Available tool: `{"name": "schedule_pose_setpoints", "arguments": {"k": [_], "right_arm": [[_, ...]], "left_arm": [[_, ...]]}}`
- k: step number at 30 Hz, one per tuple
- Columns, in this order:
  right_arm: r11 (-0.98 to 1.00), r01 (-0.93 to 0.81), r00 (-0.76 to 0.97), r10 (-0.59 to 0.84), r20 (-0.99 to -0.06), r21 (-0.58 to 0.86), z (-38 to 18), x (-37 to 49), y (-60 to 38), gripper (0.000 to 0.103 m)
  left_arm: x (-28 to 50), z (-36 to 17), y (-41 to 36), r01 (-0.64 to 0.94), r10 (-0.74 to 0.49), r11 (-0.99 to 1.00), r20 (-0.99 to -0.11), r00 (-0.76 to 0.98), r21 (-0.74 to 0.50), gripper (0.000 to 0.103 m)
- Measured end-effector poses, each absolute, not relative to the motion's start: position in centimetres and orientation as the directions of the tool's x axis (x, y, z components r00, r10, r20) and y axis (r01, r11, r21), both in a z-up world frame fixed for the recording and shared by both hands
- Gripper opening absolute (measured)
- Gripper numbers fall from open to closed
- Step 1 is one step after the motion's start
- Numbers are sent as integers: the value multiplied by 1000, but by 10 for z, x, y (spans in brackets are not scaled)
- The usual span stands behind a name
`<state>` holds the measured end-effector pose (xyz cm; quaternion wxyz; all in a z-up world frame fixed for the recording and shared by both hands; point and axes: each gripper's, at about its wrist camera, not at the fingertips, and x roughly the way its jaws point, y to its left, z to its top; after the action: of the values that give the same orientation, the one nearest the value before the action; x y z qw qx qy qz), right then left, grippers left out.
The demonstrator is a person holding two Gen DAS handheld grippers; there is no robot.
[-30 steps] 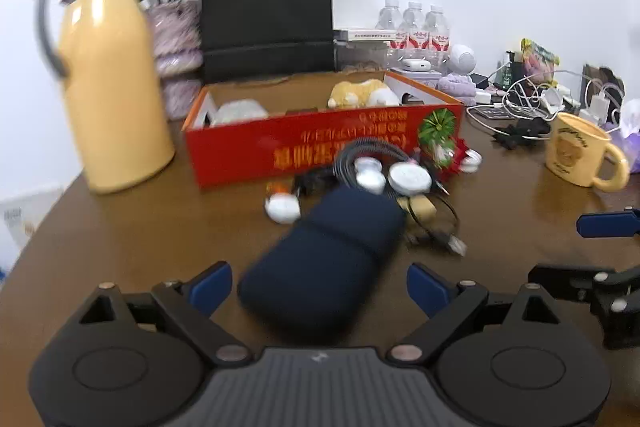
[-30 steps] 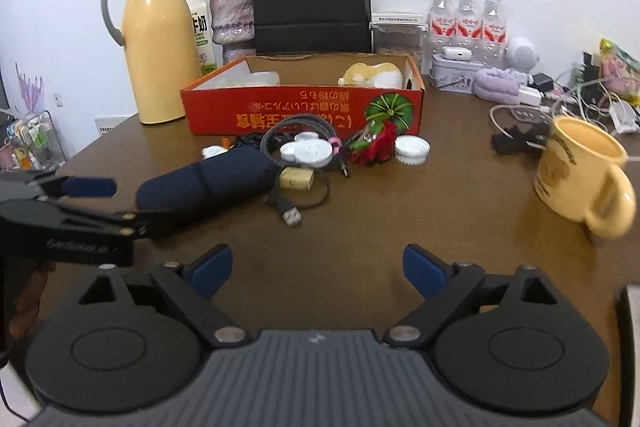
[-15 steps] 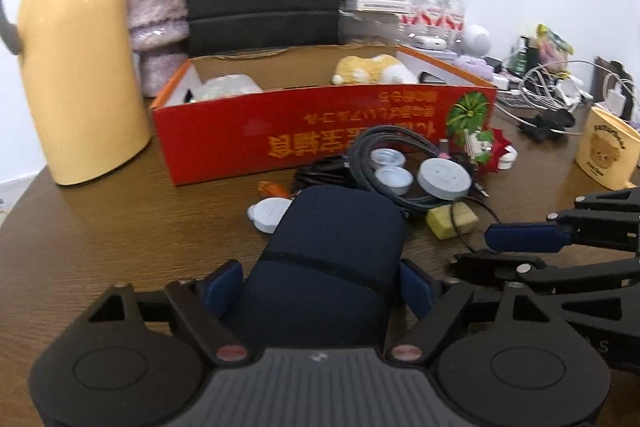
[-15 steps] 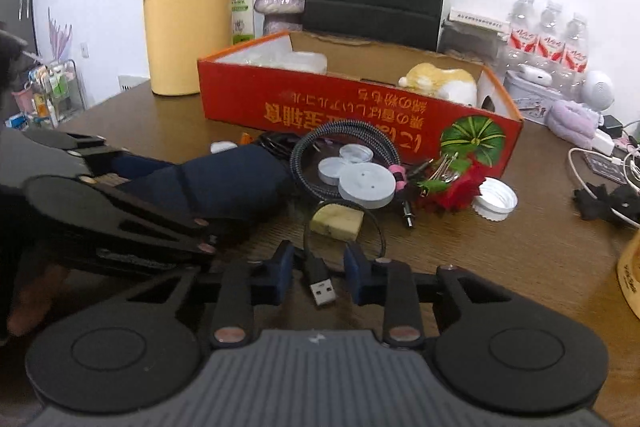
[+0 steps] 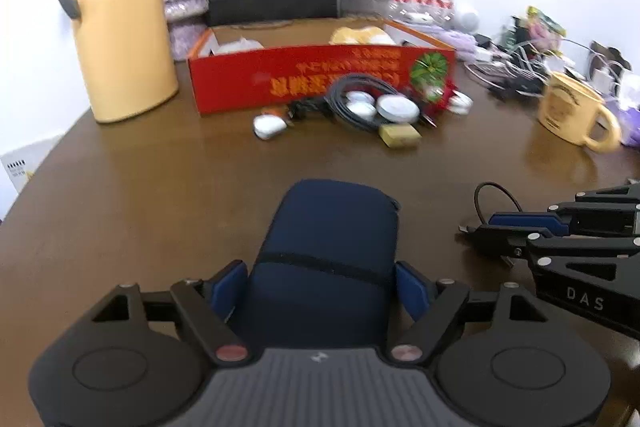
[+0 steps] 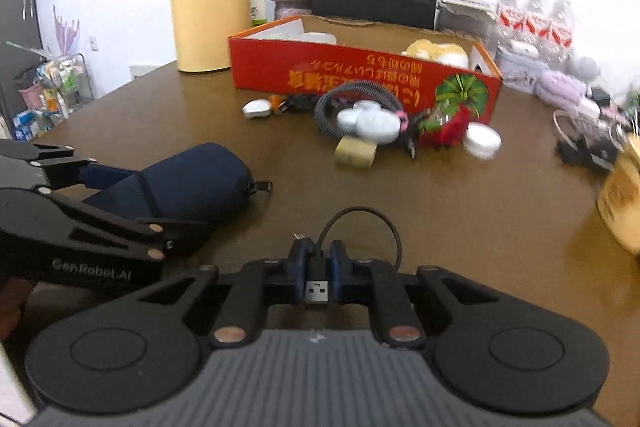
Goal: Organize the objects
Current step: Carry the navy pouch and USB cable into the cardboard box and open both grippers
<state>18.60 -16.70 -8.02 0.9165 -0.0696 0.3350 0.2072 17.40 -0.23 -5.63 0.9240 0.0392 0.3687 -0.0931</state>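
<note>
Holding two items at once, the person is at the pick-up stage of tidying: the left gripper (image 5: 320, 287) is clamped on the near end of the dark blue pouch (image 5: 332, 239), low in the centre of the left wrist view, its blue pads pressed against both sides, while the right gripper (image 6: 318, 271) has just been closing and now pinches the plug of a short black USB cable (image 6: 318, 285), low in the centre of the right wrist view, the cable's loop curling just beyond the fingertips. Both items sit near the front of the brown table (image 5: 160, 187), well apart from the red cardboard box (image 5: 320, 75) in the upper middle, in front of which a coiled cord, white caps and a small tan block lie scattered. My guess is that the next move calls for either feeding the cable into the pouch, which would need its opening found first, or carrying both to the box. Legible writing: "GenRobot.AI" on the left gripper's arm in the right wrist view, "DAS" on the right gripper's arm in the left wrist view; the box carries yellow characters, upside down and too blurred to read.
</note>
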Motion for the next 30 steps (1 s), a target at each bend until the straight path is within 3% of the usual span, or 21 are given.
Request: {"name": "schedule_pose_setpoints", "arguments": {"k": [3, 6, 8, 10, 14, 18, 24, 30], "right_arm": [[908, -417, 692, 344, -634, 38, -76, 161, -174, 13], [915, -402, 712, 340, -614, 40, -68, 149, -181, 13], [920, -390, 726, 334, -602, 40, -63, 147, -183, 13], [920, -388, 734, 337, -590, 44, -60, 145, -185, 13], [927, -374, 753, 324, -573, 32, -53, 146, -187, 13], [933, -356, 785, 328, -526, 52, -33, 160, -201, 13], [929, -368, 824, 347, -447, 43, 12, 237, -208, 13], [930, -353, 808, 359, -468, 104, 21, 368, -204, 13]], "left_arm": [[162, -54, 2, 232, -196, 972, -686, 701, -41, 87], [167, -53, 7, 217, -209, 973, -681, 702, -75, 88], [175, -54, 9, 190, -195, 978, -686, 700, -84, 84], [179, -52, 7, 197, -202, 977, -682, 703, -87, 67], [182, -47, 4, 214, -221, 972, -664, 714, -93, 59], [199, -23, 8, 235, -278, 960, -628, 727, -152, 59], [300, 45, 3, 277, -337, 941, -530, 778, -193, 59], [438, 61, -45, 243, -315, 949, -597, 738, -201, 59]]}}
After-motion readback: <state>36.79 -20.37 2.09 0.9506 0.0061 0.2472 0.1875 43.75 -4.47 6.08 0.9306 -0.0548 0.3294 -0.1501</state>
